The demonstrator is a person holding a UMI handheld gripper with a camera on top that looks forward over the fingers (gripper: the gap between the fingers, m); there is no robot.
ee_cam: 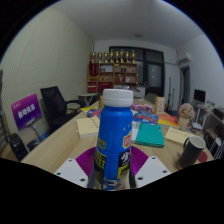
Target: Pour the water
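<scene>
- Holding the blue bottle (116,140) upright, the tongs (112,165) are clenched on its lower body, with a pink pad (84,160) pressed to the label at 9 o'clock and its twin at 3 o'clock.
- The bottle stands directly ahead at 12 o'clock from the fingers, above the near part of the wooden surface (66,140), and its white cap (117,98) looks to be on; I judge that pouring with the cap seated would yield nothing, so it has to come off first.
- A dark cup (192,149) sits on the surface at about 2 o'clock, well apart from the bottle; it is the likeliest receiver, though I cannot see whether it is open-topped or already full.
- The grip is low on a tall bottle, so tilting could let the smooth label slide or rotate between the pads, and the neck would swing wide of the cup.
- A teal book (150,134) and papers (88,126) lie between 11 and 1 o'clock, beyond the bottle; a stream that misses would wet them.
- Squeezing harder on a soft-walled bottle might push water out early once it is uncapped.
</scene>
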